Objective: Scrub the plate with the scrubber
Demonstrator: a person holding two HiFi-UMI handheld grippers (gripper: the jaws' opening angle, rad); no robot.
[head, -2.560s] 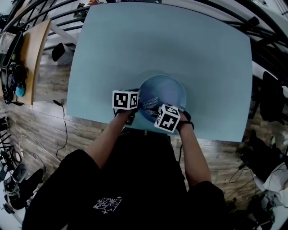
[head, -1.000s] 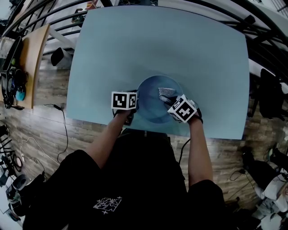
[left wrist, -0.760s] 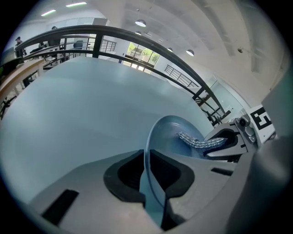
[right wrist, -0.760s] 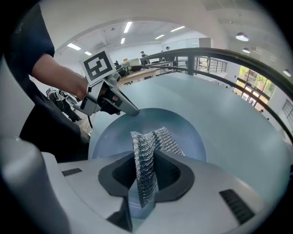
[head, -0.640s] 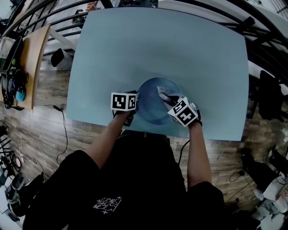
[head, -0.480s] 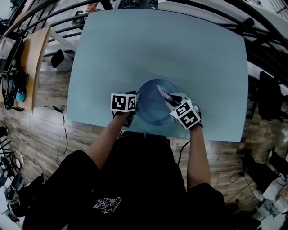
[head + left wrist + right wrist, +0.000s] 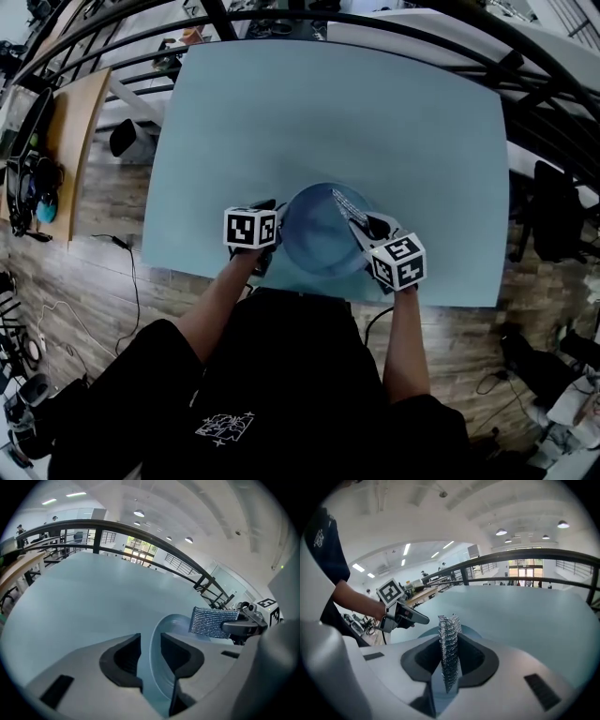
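Here the right tool (image 7: 448, 667) clamps the scrubber (image 7: 449, 634) edge-up, its length pointing forward.

Readable text: none.
Left marker cube (image 7: 251, 229): black-and-white square pattern, no letters.
Right marker cube (image 7: 399, 262): the same kind of pattern.
Shirt print (image 7: 223, 425): too small to read.

Blue plate (image 7: 319, 239) near table (image 7: 328, 112) front edge; silver mesh scrubber (image 7: 449, 634) upright, clamped in right tool (image 7: 448, 667), over plate's right rim.
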